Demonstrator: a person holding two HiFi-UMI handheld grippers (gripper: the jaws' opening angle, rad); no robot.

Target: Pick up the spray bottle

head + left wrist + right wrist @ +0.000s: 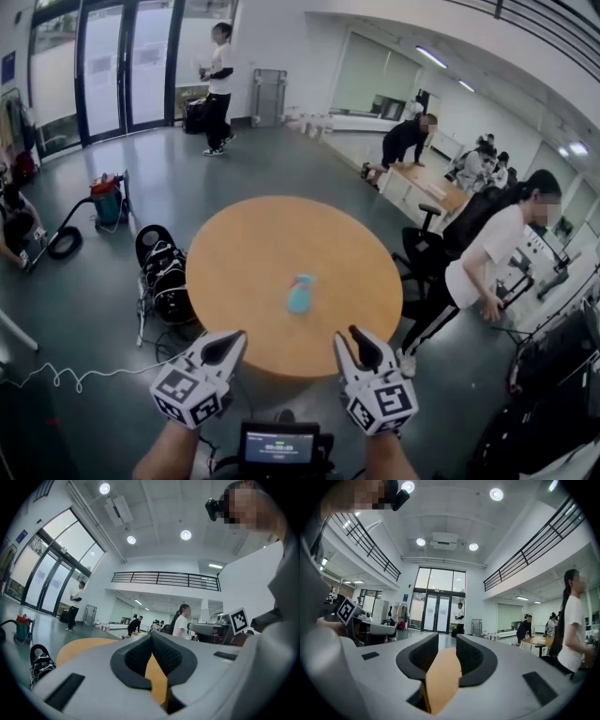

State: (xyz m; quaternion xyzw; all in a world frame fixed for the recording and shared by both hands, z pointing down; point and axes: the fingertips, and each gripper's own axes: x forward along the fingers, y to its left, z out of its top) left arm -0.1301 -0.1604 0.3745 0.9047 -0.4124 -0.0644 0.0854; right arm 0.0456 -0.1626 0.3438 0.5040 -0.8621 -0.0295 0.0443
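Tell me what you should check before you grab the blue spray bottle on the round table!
1. Spray bottle in sight, alone on the round table: ok.
2. Right hand-held gripper jaws apart, nothing between them: ok.
3. Left hand-held gripper jaws together, empty: not ok if it should grab.
4. Bare tabletop between the hand-held grippers and the bottle: ok.
5. Right jaws wide enough for the bottle: cannot tell.
6. Person beside the table stands clear of the bottle: ok.
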